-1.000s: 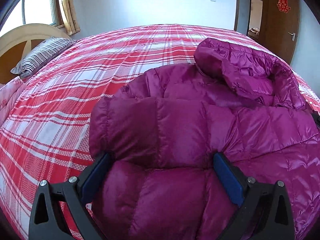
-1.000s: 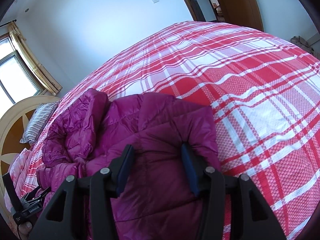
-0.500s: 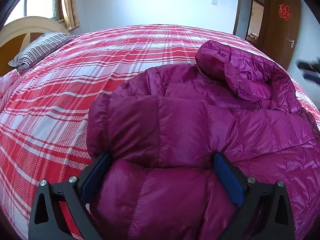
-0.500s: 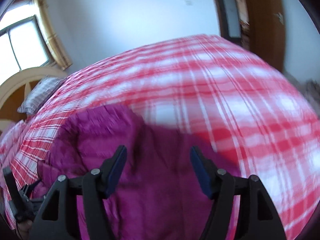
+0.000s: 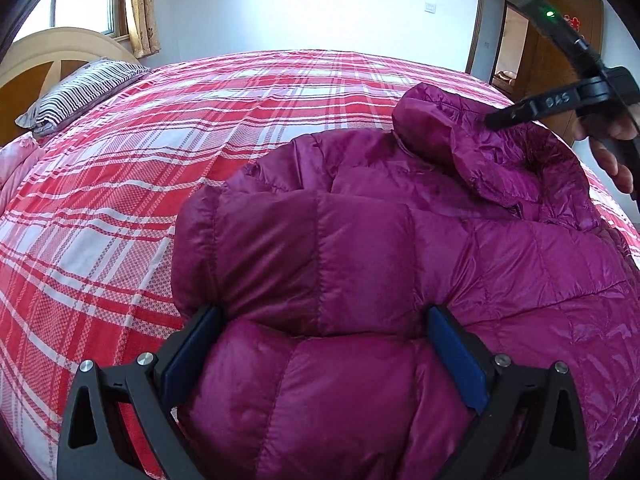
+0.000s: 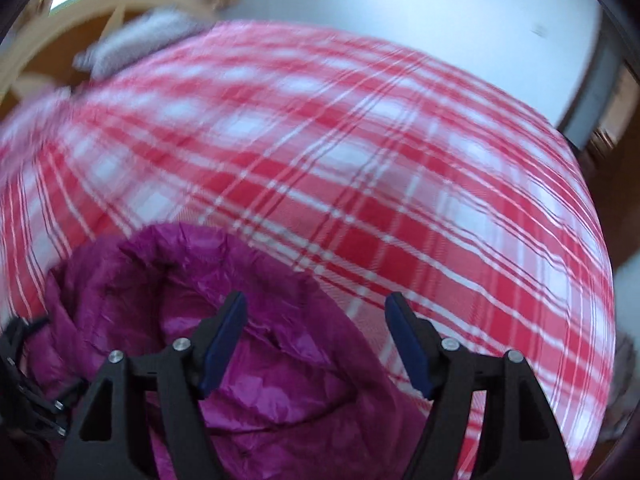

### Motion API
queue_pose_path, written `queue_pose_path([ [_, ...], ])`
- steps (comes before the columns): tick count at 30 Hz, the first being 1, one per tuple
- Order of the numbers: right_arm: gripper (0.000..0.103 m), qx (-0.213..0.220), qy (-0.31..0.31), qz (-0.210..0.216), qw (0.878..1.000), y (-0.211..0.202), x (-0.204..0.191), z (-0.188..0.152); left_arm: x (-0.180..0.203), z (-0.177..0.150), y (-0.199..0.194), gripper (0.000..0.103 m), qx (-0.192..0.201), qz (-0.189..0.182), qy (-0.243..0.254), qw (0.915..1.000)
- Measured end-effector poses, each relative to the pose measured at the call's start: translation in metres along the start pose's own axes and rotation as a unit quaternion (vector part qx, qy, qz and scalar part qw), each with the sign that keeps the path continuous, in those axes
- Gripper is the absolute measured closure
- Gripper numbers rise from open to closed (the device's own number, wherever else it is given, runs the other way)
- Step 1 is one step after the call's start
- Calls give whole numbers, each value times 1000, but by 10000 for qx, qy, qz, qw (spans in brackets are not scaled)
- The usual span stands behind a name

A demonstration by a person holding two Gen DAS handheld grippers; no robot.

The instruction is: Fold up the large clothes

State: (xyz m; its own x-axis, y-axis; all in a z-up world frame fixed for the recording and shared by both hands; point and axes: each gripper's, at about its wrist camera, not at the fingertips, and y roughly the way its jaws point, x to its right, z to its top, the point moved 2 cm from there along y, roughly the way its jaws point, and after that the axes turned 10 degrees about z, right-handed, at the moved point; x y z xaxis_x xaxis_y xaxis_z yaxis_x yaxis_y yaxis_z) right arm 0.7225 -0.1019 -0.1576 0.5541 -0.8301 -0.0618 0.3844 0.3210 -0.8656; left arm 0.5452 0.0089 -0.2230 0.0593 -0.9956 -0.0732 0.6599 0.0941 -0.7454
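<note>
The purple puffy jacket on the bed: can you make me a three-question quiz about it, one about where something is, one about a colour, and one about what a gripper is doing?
1. Where does the striped pillow lie?
A. at the head of the bed, by the headboard
B. on top of the jacket
C. on the floor

2. What colours is the bedspread?
A. blue and yellow
B. red and white
C. all green

3. What is the left gripper doing?
A. hanging over bare bedspread
B. holding the pillow
C. sitting with a fold of the jacket between its fingers

Answers: 1 A, the pillow rests by the wooden headboard. 2 B, red and white checks cover the bed. 3 C, the left wrist view shows puffy purple fabric filling the space between both blue pads.
</note>
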Motion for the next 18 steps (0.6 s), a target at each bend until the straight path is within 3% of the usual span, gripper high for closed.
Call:
queue_pose_path([
  [2,32,-202,-217,34,9996,9,-3,1,0,0,0,1,0,-3,-5,10000],
  [4,53,-298,-451,-14,9985,11,-9,-2,0,0,0,1,3,-4,-8,10000],
  [5,73,-297,-621,-184,9975,10,-13,-4,0,0,0,1,2,-2,-6,10000],
  [6,81,-218,-757,-377,9962,7,-17,-8,-1,0,0,1,4,-3,-6,10000],
  [12,90,490,-1058,-808,9899,-14,-37,-44,0,0,0,1,3,6,4,10000],
  [18,91,833,-1264,-1326,9795,6,-54,-86,-3,5,-6,1,-48,1,-40,10000],
])
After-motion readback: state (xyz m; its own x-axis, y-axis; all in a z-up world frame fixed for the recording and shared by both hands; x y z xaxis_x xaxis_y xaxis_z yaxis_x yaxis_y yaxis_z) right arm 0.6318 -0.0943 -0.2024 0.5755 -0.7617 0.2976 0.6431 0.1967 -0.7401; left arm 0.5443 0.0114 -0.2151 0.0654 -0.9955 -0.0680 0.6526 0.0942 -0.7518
